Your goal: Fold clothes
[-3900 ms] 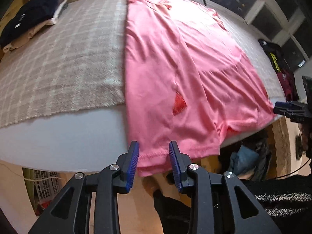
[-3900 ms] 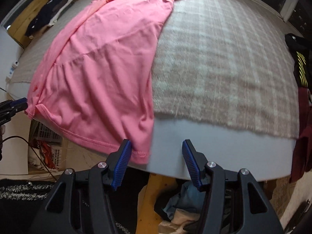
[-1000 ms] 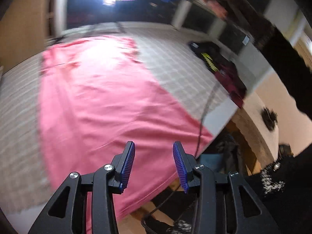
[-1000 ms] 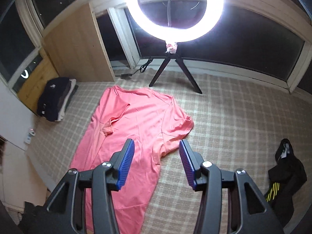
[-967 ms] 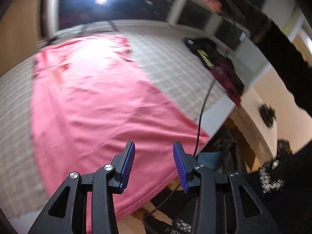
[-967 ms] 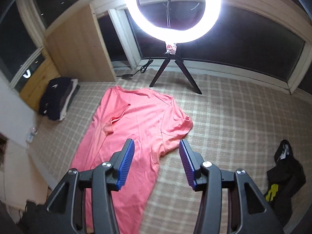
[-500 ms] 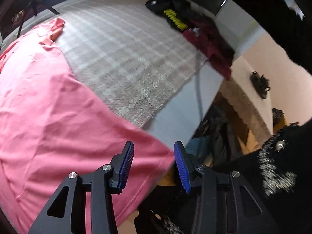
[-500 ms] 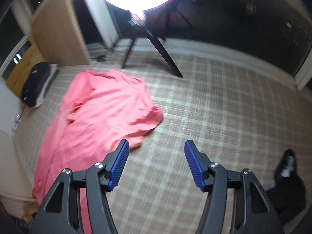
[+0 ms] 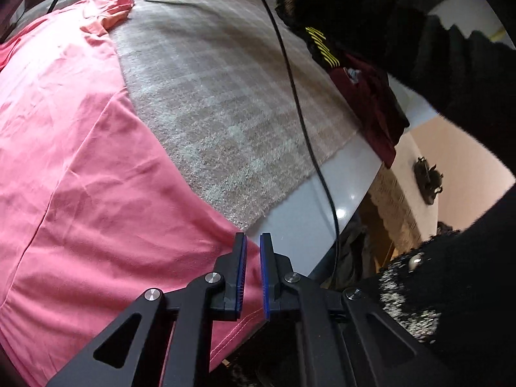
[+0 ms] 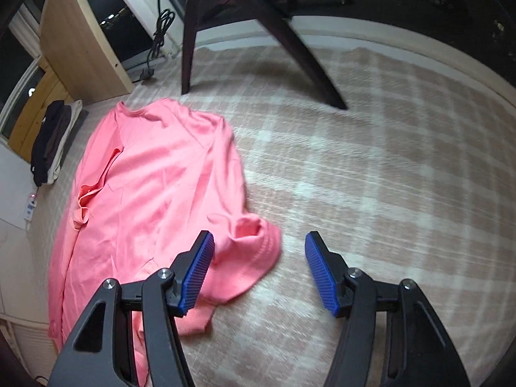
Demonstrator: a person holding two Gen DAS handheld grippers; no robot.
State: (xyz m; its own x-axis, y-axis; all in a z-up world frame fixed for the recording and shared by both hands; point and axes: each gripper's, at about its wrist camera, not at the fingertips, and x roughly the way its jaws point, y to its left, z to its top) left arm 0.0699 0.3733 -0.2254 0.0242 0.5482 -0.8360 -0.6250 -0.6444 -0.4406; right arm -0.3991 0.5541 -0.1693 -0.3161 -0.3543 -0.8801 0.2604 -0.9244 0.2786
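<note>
The pink shirt (image 9: 80, 167) lies spread flat on the checked blanket (image 9: 219, 96), which covers a white bed (image 9: 300, 225). The shirt's body runs along the blanket's left half. Its hem hangs over the bed's near edge.

Left gripper (image 9: 253, 271): the jaws are closing. The blue pads stand almost together at the hem's right corner, where it overhangs the near edge. Pink fabric shows in the narrow gap between the pads. Whether they press on it cannot be told from the view.

Right gripper (image 10: 259, 271): the jaws stand wide apart above the shirt's right sleeve (image 10: 251, 251). The pads touch nothing. The sleeve lies crumpled on the blanket, below and between the fingers, nearer the left finger (image 10: 196, 271). In the left wrist view the same gripper appears far off at the blanket's far edge, just beside the sleeve (image 9: 117, 9).

A black cable (image 9: 300, 106) runs from the far edge across the blanket and drops over the near edge. A black sleeve (image 9: 435, 48) of the person crosses above the bed's right side. A dark red garment (image 9: 371, 106) lies at the blanket's right edge, with a black garment bearing yellow marks (image 9: 322, 48) beside it. A stack of folded clothes (image 10: 51, 142) sits at the bed's left edge. Dark tripod legs (image 10: 290, 38) stand on the blanket's far side.
</note>
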